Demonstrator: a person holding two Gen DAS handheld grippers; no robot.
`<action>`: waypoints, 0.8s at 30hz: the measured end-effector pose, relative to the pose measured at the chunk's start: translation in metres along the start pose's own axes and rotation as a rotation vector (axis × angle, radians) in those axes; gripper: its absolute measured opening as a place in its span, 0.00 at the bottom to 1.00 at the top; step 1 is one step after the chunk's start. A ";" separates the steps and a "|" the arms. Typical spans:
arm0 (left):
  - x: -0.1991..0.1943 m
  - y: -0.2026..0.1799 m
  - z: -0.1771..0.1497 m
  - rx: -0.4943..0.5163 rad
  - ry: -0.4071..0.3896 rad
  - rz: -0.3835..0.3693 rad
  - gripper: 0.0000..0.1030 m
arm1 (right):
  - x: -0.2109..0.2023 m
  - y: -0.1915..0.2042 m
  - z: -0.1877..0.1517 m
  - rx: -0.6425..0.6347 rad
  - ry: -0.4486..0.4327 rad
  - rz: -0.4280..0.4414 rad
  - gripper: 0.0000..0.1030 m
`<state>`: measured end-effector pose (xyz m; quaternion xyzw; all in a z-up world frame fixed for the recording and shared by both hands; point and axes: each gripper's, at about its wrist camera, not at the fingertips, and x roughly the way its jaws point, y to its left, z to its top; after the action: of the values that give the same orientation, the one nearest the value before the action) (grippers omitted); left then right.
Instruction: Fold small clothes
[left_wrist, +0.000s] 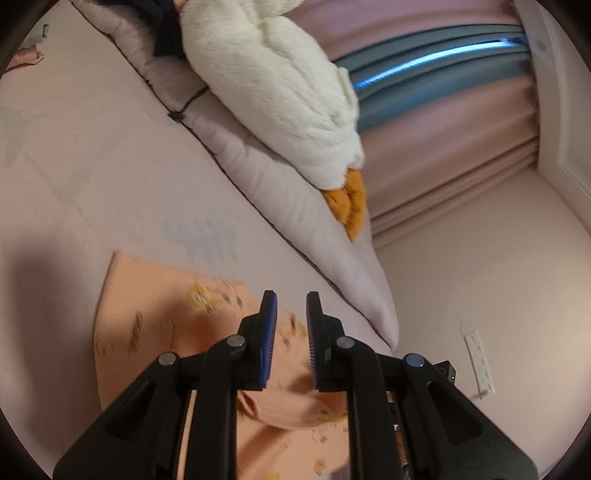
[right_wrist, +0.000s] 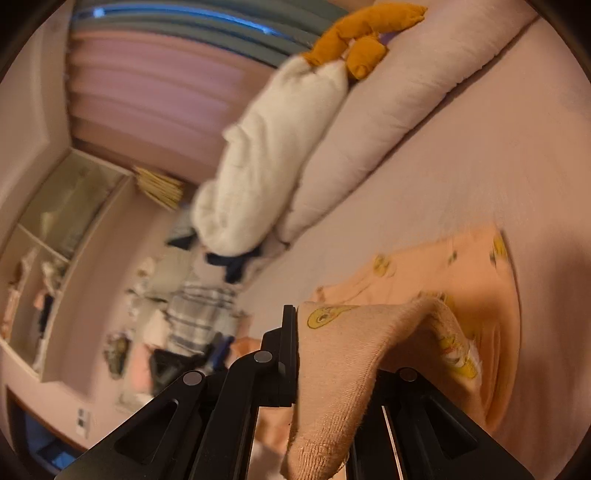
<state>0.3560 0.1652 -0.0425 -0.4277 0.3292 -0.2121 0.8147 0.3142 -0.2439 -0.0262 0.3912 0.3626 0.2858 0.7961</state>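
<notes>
Right gripper (right_wrist: 301, 314): jaws pressed together, pinching a raised fold of the peach garment (right_wrist: 332, 369), which drapes over one finger.
Left gripper (left_wrist: 291, 295): jaws drawn almost together, slim gap showing; whether cloth is caught, cannot tell.
Garment, remainder: lies flat on the bed (left_wrist: 92, 166) under both grippers, yellow cartoon print up.
Bolster (left_wrist: 280, 192): along the bed's far edge.
Plush (left_wrist: 273, 85): white, orange feet, resting on the bolster.
Curtain (left_wrist: 443, 147): pink, behind.
Shelf (right_wrist: 74, 206): against the wall, blurred.
</notes>
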 end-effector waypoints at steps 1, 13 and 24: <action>0.003 0.003 0.003 -0.005 0.003 0.012 0.13 | 0.006 -0.006 0.004 0.016 0.006 -0.042 0.06; 0.003 0.017 -0.009 0.061 0.235 0.141 0.42 | -0.011 -0.040 0.024 0.214 -0.067 -0.209 0.51; 0.029 0.022 -0.022 -0.068 0.348 0.143 0.56 | -0.020 0.031 -0.038 -0.239 0.084 -0.154 0.51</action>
<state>0.3619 0.1461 -0.0802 -0.3875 0.5016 -0.2131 0.7436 0.2672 -0.2263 -0.0099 0.2523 0.3878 0.2812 0.8407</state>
